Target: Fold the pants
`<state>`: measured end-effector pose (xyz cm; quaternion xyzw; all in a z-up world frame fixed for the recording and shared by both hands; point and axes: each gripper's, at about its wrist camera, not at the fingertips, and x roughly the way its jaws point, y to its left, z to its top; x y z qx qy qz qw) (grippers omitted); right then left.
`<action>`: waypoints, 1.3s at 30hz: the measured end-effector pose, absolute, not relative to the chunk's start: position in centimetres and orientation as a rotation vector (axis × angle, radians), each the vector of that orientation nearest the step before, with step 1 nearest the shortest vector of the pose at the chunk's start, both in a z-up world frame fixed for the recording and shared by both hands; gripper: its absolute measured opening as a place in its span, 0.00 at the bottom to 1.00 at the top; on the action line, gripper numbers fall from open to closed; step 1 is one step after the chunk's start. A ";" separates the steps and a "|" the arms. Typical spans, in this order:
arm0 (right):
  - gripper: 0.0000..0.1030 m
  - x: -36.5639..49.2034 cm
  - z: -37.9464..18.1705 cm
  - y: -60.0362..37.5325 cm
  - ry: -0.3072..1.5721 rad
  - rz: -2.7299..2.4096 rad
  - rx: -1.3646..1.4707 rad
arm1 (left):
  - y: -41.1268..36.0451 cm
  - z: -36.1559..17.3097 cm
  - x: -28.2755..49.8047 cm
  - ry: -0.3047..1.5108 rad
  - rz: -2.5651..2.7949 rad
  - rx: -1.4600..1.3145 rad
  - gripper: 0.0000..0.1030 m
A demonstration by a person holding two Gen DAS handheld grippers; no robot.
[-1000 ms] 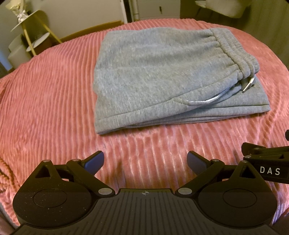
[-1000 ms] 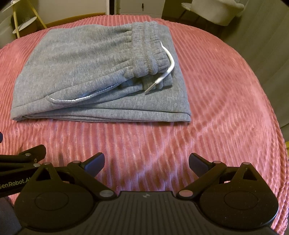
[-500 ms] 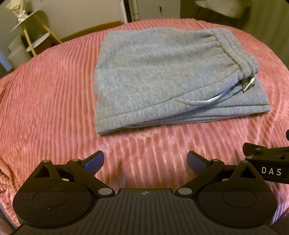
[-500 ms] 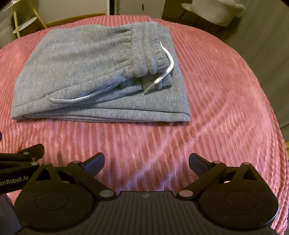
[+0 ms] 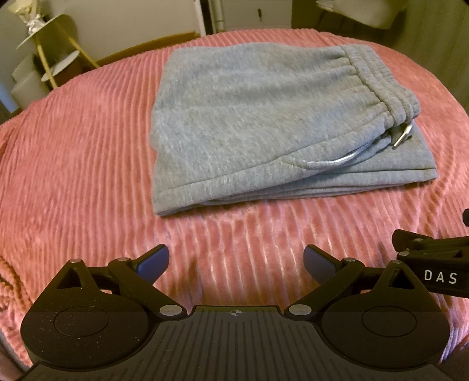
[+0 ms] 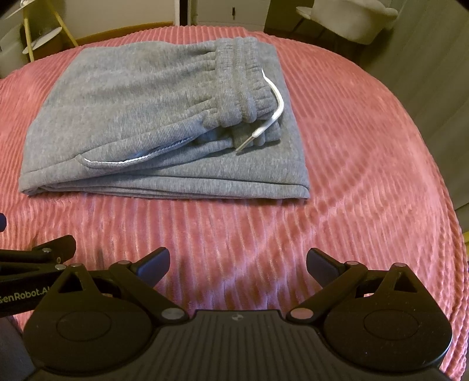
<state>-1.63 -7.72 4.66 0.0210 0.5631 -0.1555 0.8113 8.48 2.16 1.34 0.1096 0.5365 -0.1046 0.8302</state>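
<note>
Pink ribbed bedspread (image 5: pixel 88 164) covers the whole surface under us, and behind it we see a pale wall, a yellow-legged side stand (image 5: pixel 49 58) at the far left and a light chair (image 6: pixel 346 20) at the far right. On the spread lie the grey pants (image 5: pixel 263 117), folded into a flat, layered rectangle in the middle of the bed. Their elastic waistband (image 6: pixel 240 79) sits on top toward the right side of the stack, and a white drawstring (image 6: pixel 272 114) curls out from it, its tip resting on the lower layers. A pocket edge shows pale stitching along the near side.

We hold our left gripper (image 5: pixel 236 260) over bare bedspread, short of the pants' near edge, its fingers spread apart with nothing between them. Our right gripper (image 6: pixel 237 262) is beside it, also wide apart and holding nothing, clear of the fabric. Each one shows at the edge of the other's view.
</note>
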 end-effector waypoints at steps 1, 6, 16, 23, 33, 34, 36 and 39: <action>0.97 -1.6 4.7 -7.7 1.204 -0.333 0.045 | 2.2 1.3 8.5 1.138 -0.221 0.233 0.98; 0.97 -1.7 4.7 -7.7 1.203 -0.334 0.043 | 2.2 1.4 8.5 1.136 -0.222 0.232 0.98; 0.97 -1.7 4.7 -7.6 1.201 -0.334 0.037 | 2.2 1.3 8.6 1.141 -0.220 0.232 0.98; 0.97 -1.7 4.8 -7.4 1.201 -0.332 0.035 | 2.3 1.3 8.7 1.143 -0.222 0.228 0.98; 0.97 -1.6 4.9 -7.4 1.199 -0.330 0.030 | 2.1 1.3 8.7 1.141 -0.219 0.233 0.98; 0.97 -1.7 4.9 -7.4 1.198 -0.331 0.030 | 2.1 1.2 8.7 1.141 -0.219 0.233 0.98; 0.97 -1.6 4.9 -7.4 1.197 -0.331 0.030 | 2.1 1.2 8.7 1.142 -0.218 0.233 0.98; 0.97 -1.6 4.9 -7.4 1.197 -0.331 0.030 | 2.1 1.2 8.7 1.139 -0.217 0.237 0.98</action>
